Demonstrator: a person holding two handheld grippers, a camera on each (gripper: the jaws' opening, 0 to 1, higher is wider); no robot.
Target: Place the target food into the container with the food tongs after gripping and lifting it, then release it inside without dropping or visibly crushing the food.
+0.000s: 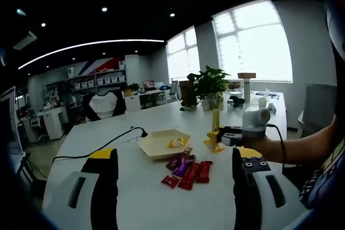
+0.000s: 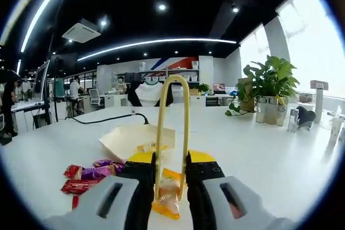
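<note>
Several snack bars (image 1: 186, 172) beside tray (image 1: 156, 146)

A potted plant (image 1: 209, 84) and black cable (image 1: 102, 146) share the white table (image 1: 145, 197).

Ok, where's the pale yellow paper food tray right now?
The pale yellow paper food tray sits on the white table, centre in the left gripper view, just behind the red and purple snack wrappers. In the right gripper view it lies behind the yellow tongs.
</note>
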